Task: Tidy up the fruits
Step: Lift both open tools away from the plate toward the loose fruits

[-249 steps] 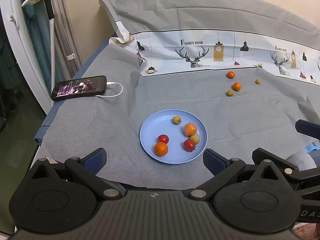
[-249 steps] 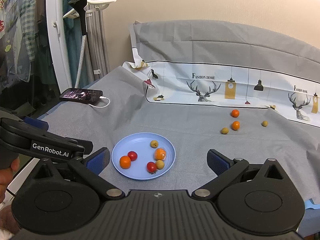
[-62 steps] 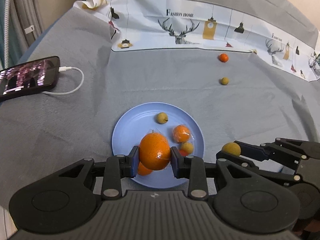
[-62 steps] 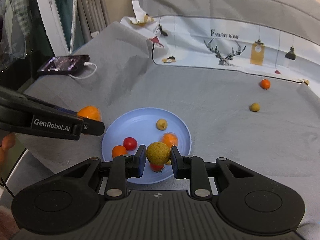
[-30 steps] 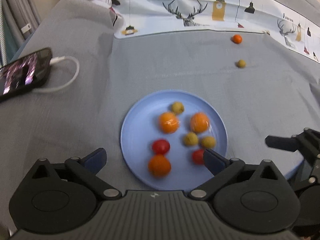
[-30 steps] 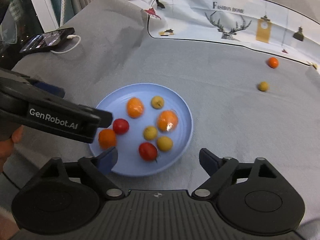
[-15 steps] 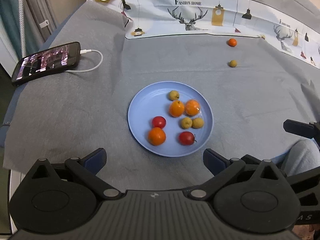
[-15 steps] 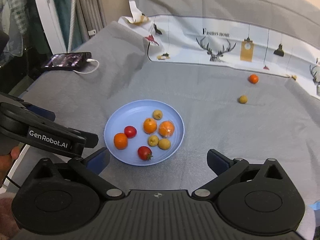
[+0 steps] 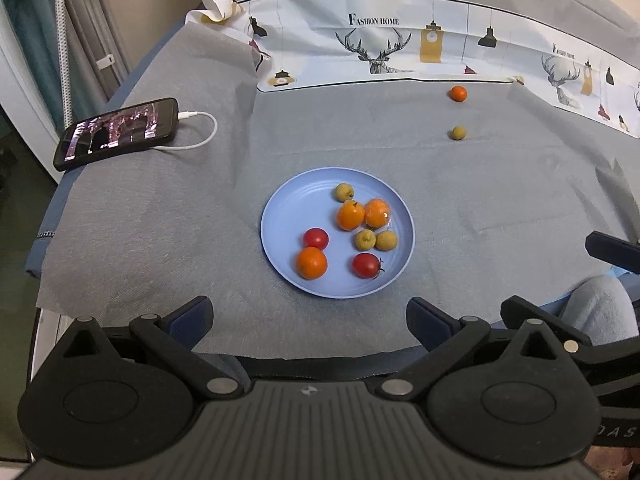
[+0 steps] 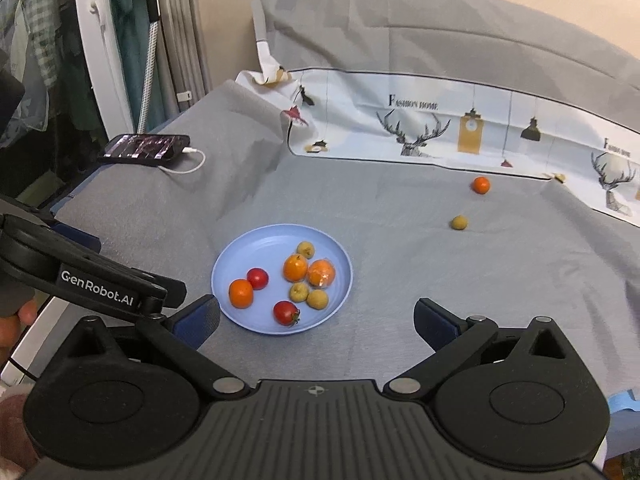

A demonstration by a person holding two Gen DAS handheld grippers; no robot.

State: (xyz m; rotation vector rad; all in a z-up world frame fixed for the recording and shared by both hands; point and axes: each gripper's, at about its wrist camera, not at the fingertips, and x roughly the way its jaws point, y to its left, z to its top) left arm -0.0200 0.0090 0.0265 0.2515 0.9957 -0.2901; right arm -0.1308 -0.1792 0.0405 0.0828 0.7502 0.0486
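Note:
A blue plate (image 9: 288, 204) (image 10: 240, 256) sits mid-table on the grey cloth and holds several small fruits: oranges, red tomatoes and yellow-green ones. A loose orange (image 9: 457, 93) (image 10: 480, 185) and a loose yellow-green fruit (image 9: 458, 133) (image 10: 459, 223) lie on the cloth at the far right. My left gripper (image 9: 308, 314) is open and empty, pulled back near the front edge, short of the plate. My right gripper (image 10: 316, 318) is open and empty, also near the front edge, right of the left one.
A phone (image 9: 116, 132) (image 10: 146, 148) with a white cable lies at the far left. A printed cloth (image 9: 400, 52) rises at the back. The table's front and left edges are close. A person's knee (image 9: 596, 308) shows at the right.
Both grippers have drawn back and up from the plate, open and empty. The orange and yellow-green fruit they held about two seconds ago now lie on the plate.

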